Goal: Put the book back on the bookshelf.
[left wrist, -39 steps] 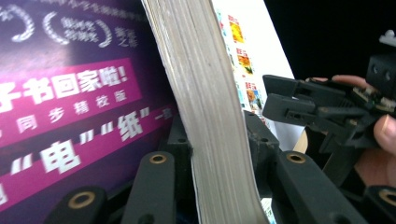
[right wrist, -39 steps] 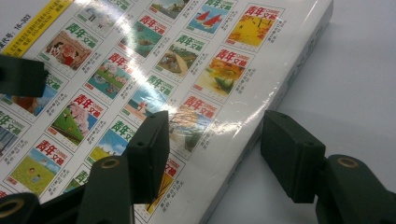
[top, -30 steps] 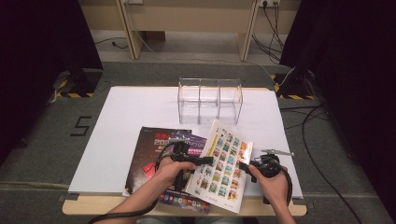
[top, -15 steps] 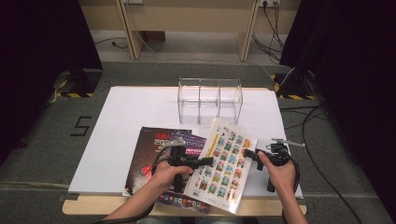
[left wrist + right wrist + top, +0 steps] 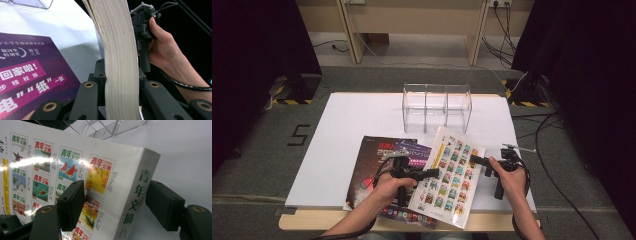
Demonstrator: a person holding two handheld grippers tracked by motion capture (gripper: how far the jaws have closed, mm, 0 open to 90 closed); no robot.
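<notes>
Thick book: white cover w/ grid of small colour pics [image 5: 447, 176], tilted up off desk, near edge low, far edge raised toward 12 o'clock. Sits at approx 6 o'clock of the desk, centre-right. Green characters on spine [image 5: 135, 197].
Left tool: [image 5: 424, 174] jaws clamped across the book's page edge; in left gripper view the page block [image 5: 120, 62] stands upright between the two black jaws, both touching it. Approaches from 9 o'clock side of book.
Right tool: [image 5: 482, 162] at book's 3 o'clock edge, by the spine. In right gripper view jaws straddle the spine corner; one pad lies over the cover, other pad stands clear of spine w/ visible gap, so jaws apart, not gripping.
Right hand: [image 5: 162, 47] wrapped round tool body, seen past the page block in left gripper view.
Purple mag: [image 5: 412, 152] flat on desk, partly under the book, at its 9 o'clock.
Dark mag: [image 5: 374, 165] flat, under purple one, further toward 9 o'clock.
Clear rack: [image 5: 437, 107] see-through divider box, upright, at 12 o'clock of book, apart from it.
Desk: white top [image 5: 352, 125].
</notes>
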